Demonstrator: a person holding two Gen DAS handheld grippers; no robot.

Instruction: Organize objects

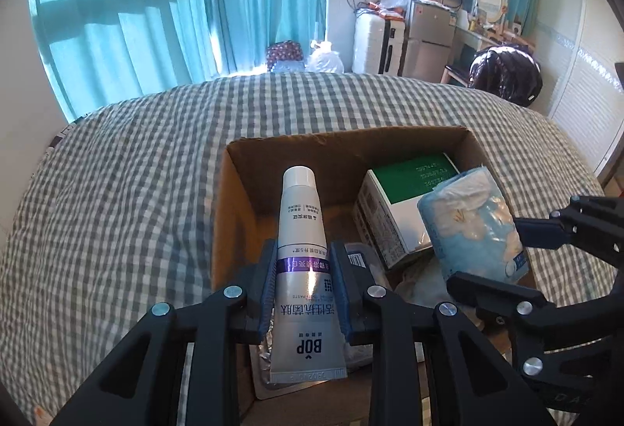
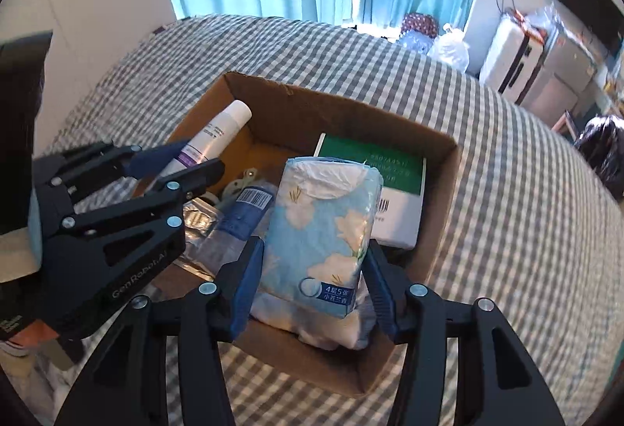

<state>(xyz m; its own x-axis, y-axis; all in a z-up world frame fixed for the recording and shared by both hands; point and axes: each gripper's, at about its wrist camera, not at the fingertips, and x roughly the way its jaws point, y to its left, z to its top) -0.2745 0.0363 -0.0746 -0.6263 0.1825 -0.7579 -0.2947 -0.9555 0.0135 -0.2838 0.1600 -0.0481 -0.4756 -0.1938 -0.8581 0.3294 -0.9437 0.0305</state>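
Both are mid-placing: the left hand-held gripper (image 1: 302, 270) clamps a toothpaste tube (image 1: 302, 270), the right hand-held gripper (image 2: 312, 270) a tissue pack (image 2: 318, 231), above the cardboard box (image 2: 440, 231); next, lowering and releasing.

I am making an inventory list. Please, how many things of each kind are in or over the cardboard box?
White BOP toothpaste tube, in the left gripper: 1
Light blue floral tissue pack, in the right gripper: 1
White and green carton: 1
Blue barcoded packet: 1
Total: 4, plus small unclear items, in the brown cardboard box.
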